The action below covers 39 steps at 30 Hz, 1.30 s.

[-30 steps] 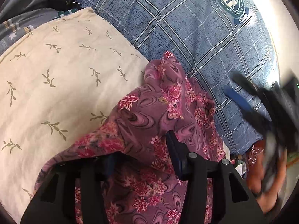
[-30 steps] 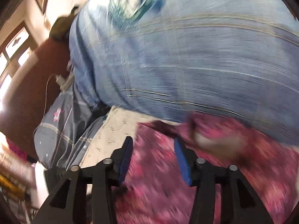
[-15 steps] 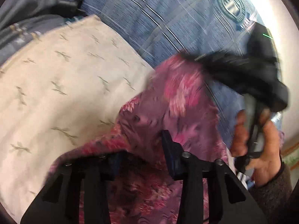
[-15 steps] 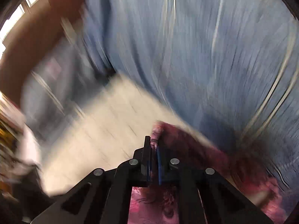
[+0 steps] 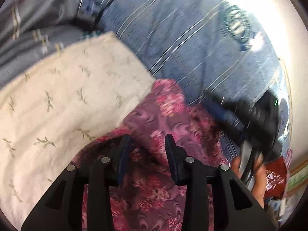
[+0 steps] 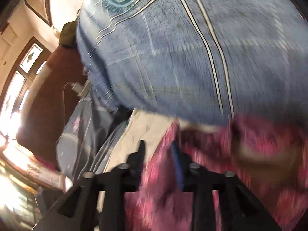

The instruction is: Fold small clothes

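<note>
Floral garment, magenta-purple, lower centre of the left wrist view, lying across cream leaf-print cloth and blue plaid bedding. Left gripper: jaws opening, cloth between, pads not pressing. Right wrist view, blurred: garment fills lower right; right gripper opening, pads clear of fabric.

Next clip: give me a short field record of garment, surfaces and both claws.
garment: purple floral cloth, rumpled, not yet folded
under it: cream leaf-print pillow and blue plaid blanket
left claw: jaws opening, cloth between them
right claw: jaws opening, over the cloth's edge, blurred
person: hand on the right claw's handle
</note>
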Available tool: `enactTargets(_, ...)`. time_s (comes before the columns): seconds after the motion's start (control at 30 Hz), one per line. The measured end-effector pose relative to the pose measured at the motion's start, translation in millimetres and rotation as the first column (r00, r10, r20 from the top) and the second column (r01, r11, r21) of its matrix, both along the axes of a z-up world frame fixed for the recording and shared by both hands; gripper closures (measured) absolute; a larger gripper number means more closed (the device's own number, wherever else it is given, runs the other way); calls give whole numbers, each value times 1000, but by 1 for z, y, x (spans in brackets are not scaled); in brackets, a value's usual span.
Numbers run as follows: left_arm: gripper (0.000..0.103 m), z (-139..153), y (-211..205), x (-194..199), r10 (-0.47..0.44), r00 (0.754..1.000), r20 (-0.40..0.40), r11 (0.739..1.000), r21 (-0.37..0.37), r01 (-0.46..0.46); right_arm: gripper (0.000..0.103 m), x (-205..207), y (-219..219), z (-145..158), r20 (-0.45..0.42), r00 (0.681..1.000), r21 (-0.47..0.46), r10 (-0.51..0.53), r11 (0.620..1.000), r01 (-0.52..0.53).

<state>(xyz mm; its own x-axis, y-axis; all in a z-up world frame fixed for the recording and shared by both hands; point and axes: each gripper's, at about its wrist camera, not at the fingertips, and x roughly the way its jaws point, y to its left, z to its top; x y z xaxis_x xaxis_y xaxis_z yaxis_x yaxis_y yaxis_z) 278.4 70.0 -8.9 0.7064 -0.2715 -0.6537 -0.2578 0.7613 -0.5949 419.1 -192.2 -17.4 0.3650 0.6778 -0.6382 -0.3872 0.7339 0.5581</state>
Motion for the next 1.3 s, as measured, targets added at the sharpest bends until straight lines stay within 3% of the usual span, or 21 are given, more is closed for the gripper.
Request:
enactTargets(0.07,52,8,-1,0,5,1000,24,999,45,-6,66,-23,-15,-13,-57,997,-112,-44,993,37)
enactTargets(0.1,47,8,1,4,1,999,32,999,45,-3,70,-40,-34,-17,-76,994,-109,-77,992,68)
enactTargets(0.2,45,-1,1,21,-37,999,4,998,60,36,67,-78,-101,2,-10,967,-57,-256,965,255)
enactTargets(0.3,45,-22,-7,41,-63,993,-96,993,95,72,59,-114,-178,20,99,865,-120,-492,857,501)
enactTargets(0.4,45,-29,-9,43,-52,992,-118,992,109,65,57,-122,-219,9,62,804,-192,-592,783,592)
enactTargets(0.5,45,-26,-12,39,-49,992,-116,991,120,63,58,-120,-230,-12,22,772,-193,-636,754,627)
enactTargets(0.6,45,-27,-13,39,-50,991,-123,989,131,66,58,-118,-224,-24,70,744,-301,-665,697,651)
enactTargets(0.67,45,-26,-13,39,-49,991,-123,989,131,65,57,-131,-224,-23,96,713,-197,-695,688,698)
enactTargets(0.7,45,-26,-13,40,-47,991,-123,989,130,63,51,-135,-225,-26,81,705,-166,-704,688,706)
enactTargets(0.77,45,-28,-13,41,-42,992,-122,990,132,58,49,-133,-222,-34,38,713,-176,-701,697,695)
enactTargets(0.87,45,-27,-14,40,-40,992,-121,988,144,57,47,-131,-206,-32,85,742,-239,-665,709,663)
enactTargets(0.9,45,-27,-15,40,-39,992,-121,988,146,57,51,-129,-203,-31,99,753,-248,-651,716,652)
enactTargets(1.0,45,-26,-15,39,-40,992,-119,988,145,57,95,-131,-186,-26,165,796,-285,-582,744,604)
enactTargets(1.07,45,-25,-13,38,-34,993,-113,989,141,50,95,-140,-192,-10,194,787,-232,-586,752,617)
enactTargets(1.17,45,-26,-10,38,-28,993,-115,989,142,44,95,-156,-203,6,255,736,-143,-627,728,670)
enactTargets(1.23,45,-29,-9,39,-20,991,-131,988,152,40,95,-152,-208,-5,223,732,-176,-644,712,680)
enactTargets(1.3,45,-29,-7,38,-13,991,-134,988,152,34,95,-144,-209,-24,152,753,-226,-640,719,657)
